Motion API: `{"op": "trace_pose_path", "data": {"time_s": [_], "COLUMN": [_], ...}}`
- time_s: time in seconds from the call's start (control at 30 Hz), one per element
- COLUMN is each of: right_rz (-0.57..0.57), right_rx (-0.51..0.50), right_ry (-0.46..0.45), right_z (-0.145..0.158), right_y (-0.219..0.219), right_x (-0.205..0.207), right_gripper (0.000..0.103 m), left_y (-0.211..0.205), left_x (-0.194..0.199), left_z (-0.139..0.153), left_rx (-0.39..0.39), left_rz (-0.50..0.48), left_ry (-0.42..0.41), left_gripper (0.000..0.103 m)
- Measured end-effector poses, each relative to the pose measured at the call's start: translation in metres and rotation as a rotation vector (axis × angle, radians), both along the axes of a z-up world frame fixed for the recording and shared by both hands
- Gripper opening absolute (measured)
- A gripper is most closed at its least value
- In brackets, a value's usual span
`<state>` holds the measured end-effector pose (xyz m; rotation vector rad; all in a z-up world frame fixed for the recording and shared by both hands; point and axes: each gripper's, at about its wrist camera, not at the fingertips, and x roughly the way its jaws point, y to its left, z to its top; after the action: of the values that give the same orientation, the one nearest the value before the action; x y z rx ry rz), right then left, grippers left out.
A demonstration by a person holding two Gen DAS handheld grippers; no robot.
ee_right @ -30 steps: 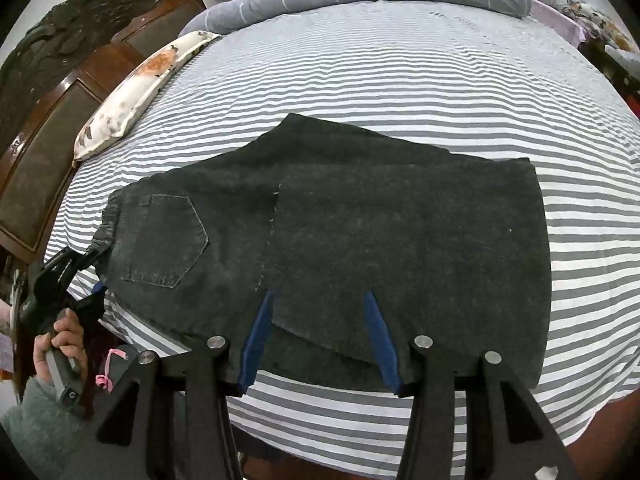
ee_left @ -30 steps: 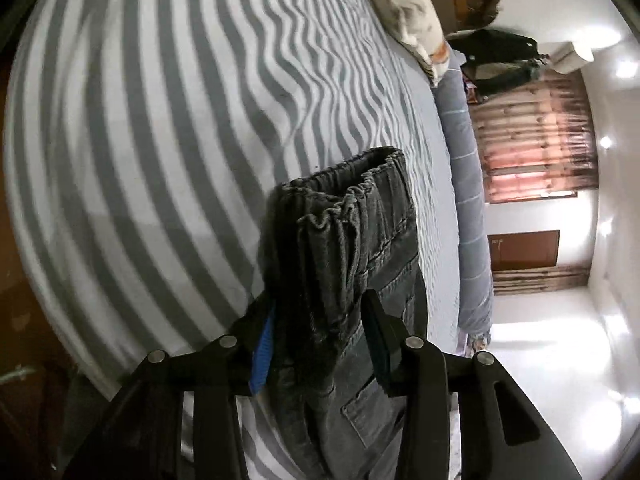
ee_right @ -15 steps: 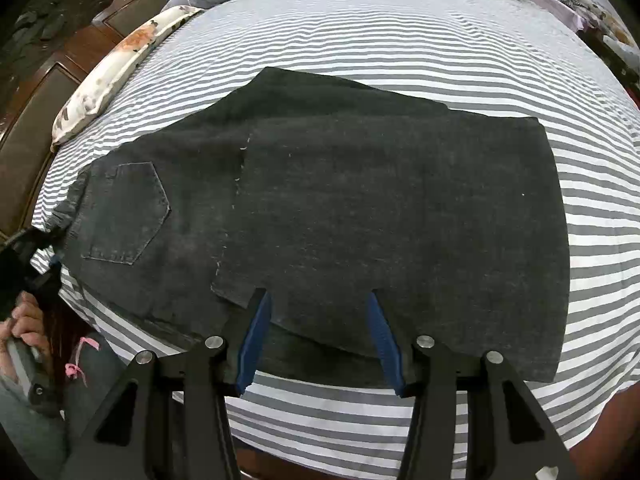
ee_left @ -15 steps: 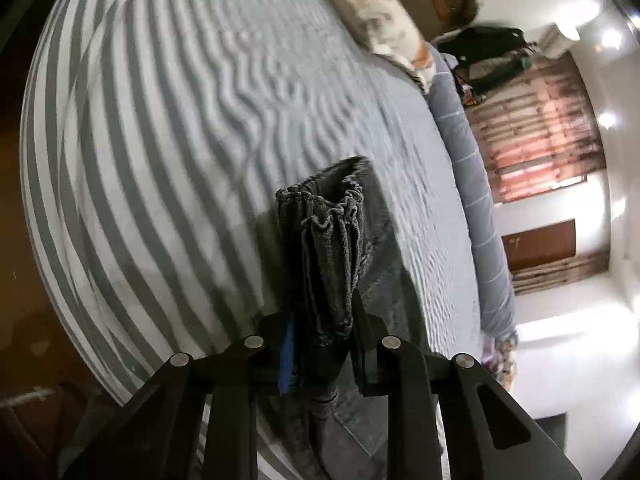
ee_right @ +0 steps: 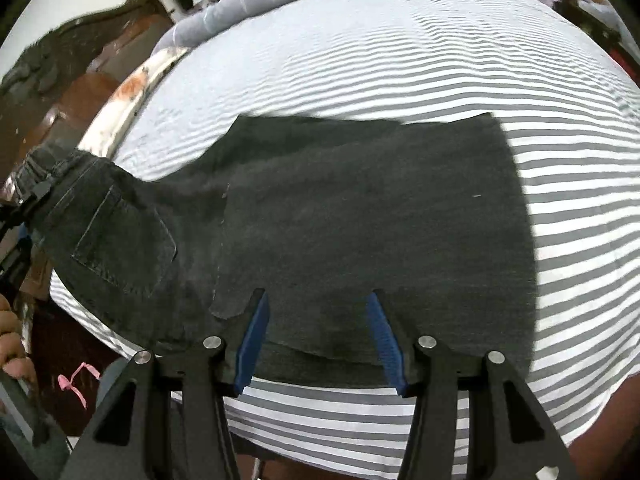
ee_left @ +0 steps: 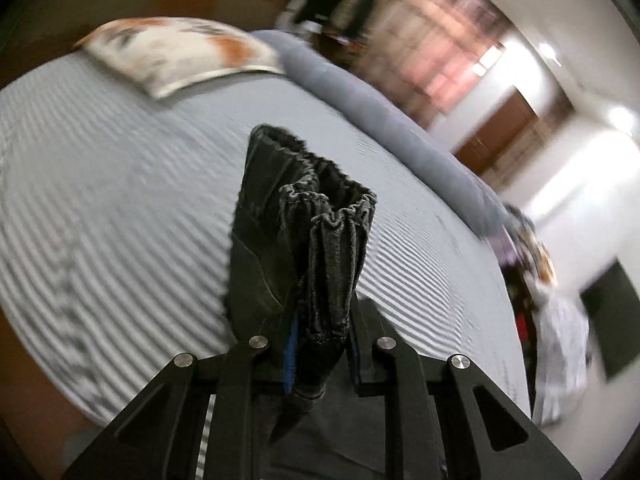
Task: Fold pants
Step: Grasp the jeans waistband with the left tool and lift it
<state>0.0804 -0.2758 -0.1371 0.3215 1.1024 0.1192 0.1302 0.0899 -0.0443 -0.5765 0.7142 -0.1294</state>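
Pants (ee_right: 360, 216): dark charcoal denim, already folded over, lying flat across the grey-and-white striped bedsheet (ee_right: 440, 64). A patch pocket (ee_right: 124, 240) faces up at 9 o'clock in the right wrist view, and a pale stitched seam runs down just right of it. The folded legs form a rough rectangle out to 3 o'clock, with the top layer's edge stepped back from the layer beneath near 6 o'clock. The waist end at 9–10 o'clock is lifted off the sheet. Left gripper (ee_left: 320, 344): jaws closing, clamped on the bunched elastic waistband (ee_left: 332, 216), which stands up gathered and ribbed between the pads toward 12 o'clock. Right gripper (ee_right: 316, 340): jaws apart, blue pads (ee_right: 252, 340) hovering over the near edge of the pants, nothing visibly pinched; can't tell if the tips touch the cloth. Only the right wrist view gives the whole garment outline, the pocket, the dark wooden headboard (ee_right: 72, 80) at 10 o'clock, a hand (ee_right: 12, 340) at 8 o'clock and a pink ribbon (ee_right: 76, 380) low at 7 o'clock. Only the left wrist view gives the waistband gathers close up, a floral pillow (ee_left: 176, 52) at 11 o'clock, a grey bolster (ee_left: 380, 120) running from 12 to 3 o'clock, curtains (ee_left: 440, 40) at 1 o'clock. Left view is motion-blurred.
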Motion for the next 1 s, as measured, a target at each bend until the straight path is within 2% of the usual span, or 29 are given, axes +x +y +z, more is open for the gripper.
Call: {"op": "trace_pose_path", "data": {"time_s": [0.13,0.27,0.4,0.6,0.8,0.9,1.0], "right_rz": [-0.07,-0.139,-0.211,-0.29,-0.323,-0.332,-0.327], "right_rx": [0.03,0.047,0.064,0.107,0.138,0.16,0.182], "right_ry": [-0.014,-0.014,-0.014,0.0,0.014,0.014,0.008], "right_z": [0.005,0.007,0.007,-0.005,-0.016,-0.022,-0.024], "right_y": [-0.034,-0.068,-0.104,-0.139,-0.161,-0.167,-0.17], "right_x": [-0.012,-0.03,-0.048,-0.067,-0.071,-0.07,-0.065], "right_gripper": [0.05,0.05,0.05,0.05,0.05,0.051,0.051], "left_y": [-0.059,-0.123,-0.185,-0.267,-0.301,-0.308,-0.307], "left_x": [0.007,0.012,0.014,0.011,0.008,-0.004,-0.009], "left_z": [0.009,0.005,-0.013,-0.051,-0.085,-0.091,-0.099], "left_rx": [0.034,0.058,0.067,0.163,0.269,0.296,0.29], "left_rz": [-0.132,-0.256,-0.359,-0.476,-0.512,-0.537,-0.554], "left_ry": [-0.005,0.014,0.058,0.124,0.181,0.168,0.195], "left_gripper": [0.02,0.02,0.02,0.02,0.02,0.023,0.028]}}
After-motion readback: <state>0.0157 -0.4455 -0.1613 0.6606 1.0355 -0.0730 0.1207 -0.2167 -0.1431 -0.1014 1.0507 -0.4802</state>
